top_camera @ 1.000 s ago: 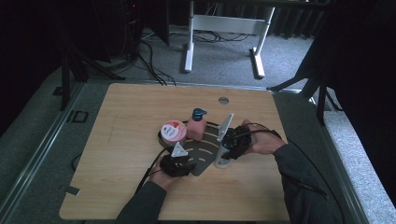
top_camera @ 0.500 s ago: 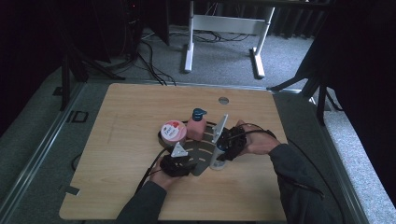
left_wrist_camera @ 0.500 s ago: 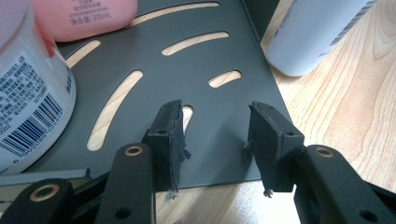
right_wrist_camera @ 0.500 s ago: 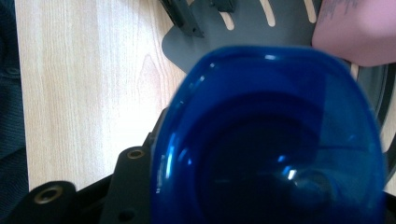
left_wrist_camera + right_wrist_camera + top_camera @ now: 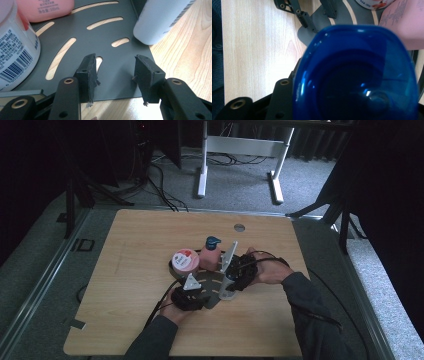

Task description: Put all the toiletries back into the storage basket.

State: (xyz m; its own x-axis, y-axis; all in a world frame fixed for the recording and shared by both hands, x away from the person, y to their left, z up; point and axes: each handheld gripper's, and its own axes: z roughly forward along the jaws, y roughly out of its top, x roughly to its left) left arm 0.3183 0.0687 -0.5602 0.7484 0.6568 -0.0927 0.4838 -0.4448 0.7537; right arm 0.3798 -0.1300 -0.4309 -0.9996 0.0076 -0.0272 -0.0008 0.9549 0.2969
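A dark grey slotted tray (image 5: 210, 279) (image 5: 75, 27) lies mid-table. On it stand a white jar with a red lid (image 5: 185, 260) (image 5: 15, 50) and a pink pump bottle (image 5: 210, 259) (image 5: 45, 8) (image 5: 404, 22). My left gripper (image 5: 201, 288) (image 5: 116, 67) sits at the tray's near edge. Its jaws have just been opening; nothing is between the pads, and the flat tray lies under them. My right gripper (image 5: 235, 272) is shut on a white bottle (image 5: 226, 292) (image 5: 160, 20) standing at the tray's right edge. Its blue cap (image 5: 357, 75) hides the jaws in the right gripper view.
A round grommet hole (image 5: 239, 227) sits near the table's far edge. Bare wood (image 5: 135, 250) stretches left of the tray. White desk legs (image 5: 202, 165) and cables stand on the floor beyond the table.
The right gripper and the white bottle have shifted slightly left toward the tray. The left gripper has stayed at the tray's near edge.
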